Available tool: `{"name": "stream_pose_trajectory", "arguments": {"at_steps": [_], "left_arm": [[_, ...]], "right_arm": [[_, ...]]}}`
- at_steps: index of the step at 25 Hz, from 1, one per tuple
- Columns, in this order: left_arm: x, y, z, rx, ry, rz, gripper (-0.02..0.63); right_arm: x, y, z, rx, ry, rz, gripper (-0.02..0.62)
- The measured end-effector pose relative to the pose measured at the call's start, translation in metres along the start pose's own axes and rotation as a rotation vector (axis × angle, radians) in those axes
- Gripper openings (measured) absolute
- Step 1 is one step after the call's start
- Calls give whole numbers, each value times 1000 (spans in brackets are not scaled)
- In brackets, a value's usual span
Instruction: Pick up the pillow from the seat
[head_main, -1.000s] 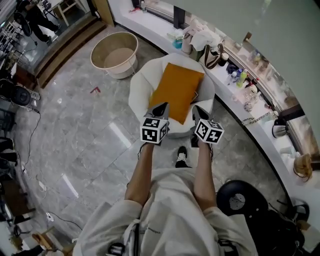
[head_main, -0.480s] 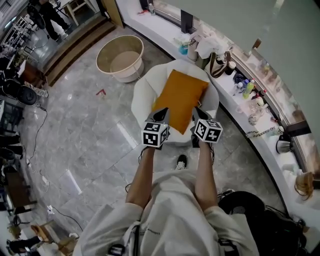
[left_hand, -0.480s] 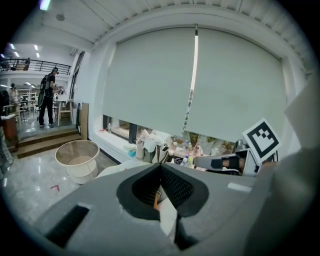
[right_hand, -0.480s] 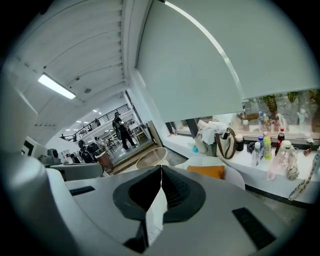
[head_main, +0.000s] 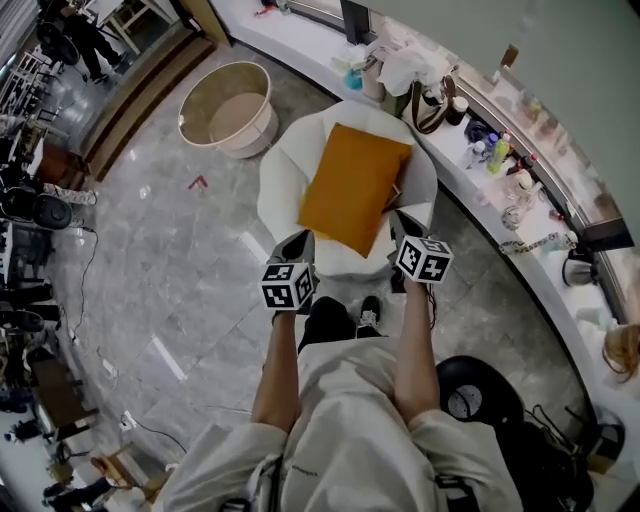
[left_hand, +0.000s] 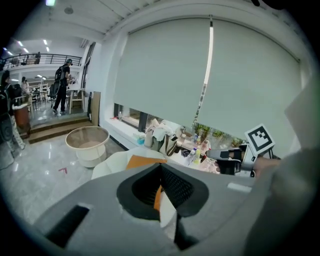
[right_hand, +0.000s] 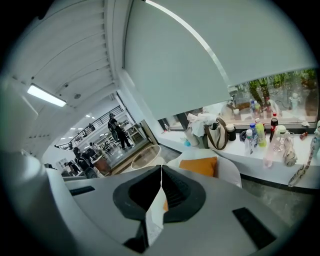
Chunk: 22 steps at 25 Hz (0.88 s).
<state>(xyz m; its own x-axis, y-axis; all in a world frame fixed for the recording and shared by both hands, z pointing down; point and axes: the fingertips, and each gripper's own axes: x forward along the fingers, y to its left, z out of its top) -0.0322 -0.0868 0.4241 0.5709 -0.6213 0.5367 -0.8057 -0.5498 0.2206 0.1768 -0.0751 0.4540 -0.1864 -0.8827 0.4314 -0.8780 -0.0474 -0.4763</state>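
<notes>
An orange pillow (head_main: 352, 187) lies flat on the seat of a white round chair (head_main: 283, 175), right in front of me. My left gripper (head_main: 297, 244) hangs just short of the chair's near left edge, jaws shut, nothing held. My right gripper (head_main: 404, 224) is at the chair's near right edge beside the pillow's corner, also shut and empty. The left gripper view looks over its closed jaws (left_hand: 161, 166) at the pillow (left_hand: 142, 161) and the right gripper's marker cube (left_hand: 260, 139). Past the closed jaws (right_hand: 161, 168) in the right gripper view sits the pillow (right_hand: 200, 166).
A round beige tub (head_main: 226, 105) stands on the marble floor left of the chair. Behind the chair a curved white window ledge (head_main: 470, 205) carries bags (head_main: 425, 95), bottles (head_main: 492, 152) and a kettle. A black stool (head_main: 470, 400) is at my right. People stand far off at the upper left.
The left gripper has drawn back and leftward from the pillow's near corner toward me. The right gripper has stayed by the chair's right edge. Both jaws remain shut.
</notes>
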Motion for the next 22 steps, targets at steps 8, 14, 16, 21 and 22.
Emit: {"name": "stream_pose_trajectory", "arguments": {"at_steps": [8,14,16,21,22], "left_arm": [[44,-18,-66,-19,125,-124,9],[95,27,-91,-15,192,-159,9],[111,39,-106,-18,217,-168,9],[150,72,-135,-41,271,-185,9],[158,78,-138,-57,278,-187,9]], "right_arm": [[-14,-30,-70,-51,99,-79,9],[20,-60,-129,-136,267,-152,9],[38,-70,-144,-121,294,-161,9],[92,-70,-161,-26,300,-113,9],[103,-70,-164,-11,305,-104,9]]}}
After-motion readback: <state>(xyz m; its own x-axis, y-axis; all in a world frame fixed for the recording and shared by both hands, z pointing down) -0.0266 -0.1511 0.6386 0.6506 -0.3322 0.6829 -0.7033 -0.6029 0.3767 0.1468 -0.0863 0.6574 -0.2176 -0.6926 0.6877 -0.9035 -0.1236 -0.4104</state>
